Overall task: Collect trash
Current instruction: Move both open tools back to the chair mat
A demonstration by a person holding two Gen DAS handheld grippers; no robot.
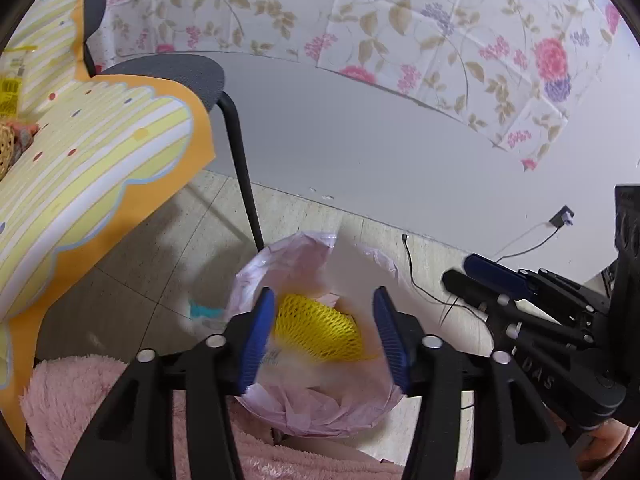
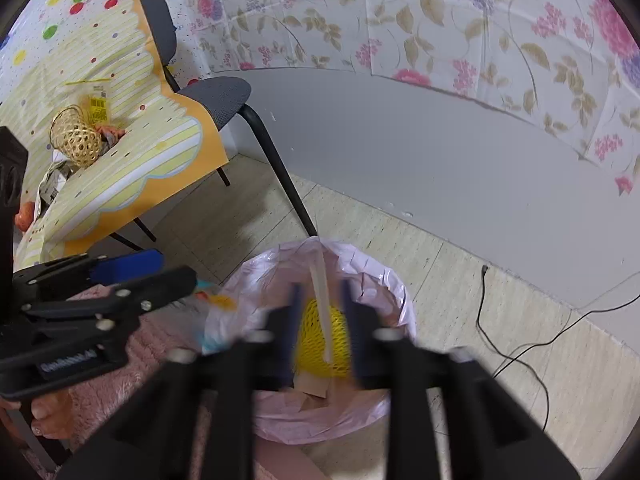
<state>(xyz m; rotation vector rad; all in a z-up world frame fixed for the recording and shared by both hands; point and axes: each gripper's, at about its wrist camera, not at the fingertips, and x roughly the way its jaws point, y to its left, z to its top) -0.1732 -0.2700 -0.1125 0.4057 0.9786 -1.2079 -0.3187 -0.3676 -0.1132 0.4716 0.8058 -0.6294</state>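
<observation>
Both grippers hung over round bin lined with pale pink plastic bag (image 1: 320, 408), near black chair leg (image 1: 244, 168). Left gripper (image 1: 322, 334) spread wide, nothing pinched. Right gripper (image 2: 320, 332) parted, blurred, pale flat strip (image 2: 322, 308) between fingers; contact unclear. Yellow foam net sleeve (image 2: 320, 344) lay inside bin with brown paper scraps. Woven straw basket (image 2: 76, 138) sat far left on striped yellow tablecloth (image 2: 120, 160).

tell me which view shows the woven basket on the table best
The right wrist view. There the woven basket lies whole on the striped tablecloth, its open weave clear. The left wrist view catches only a sliver of it at the left edge, cut off by the frame.
</observation>
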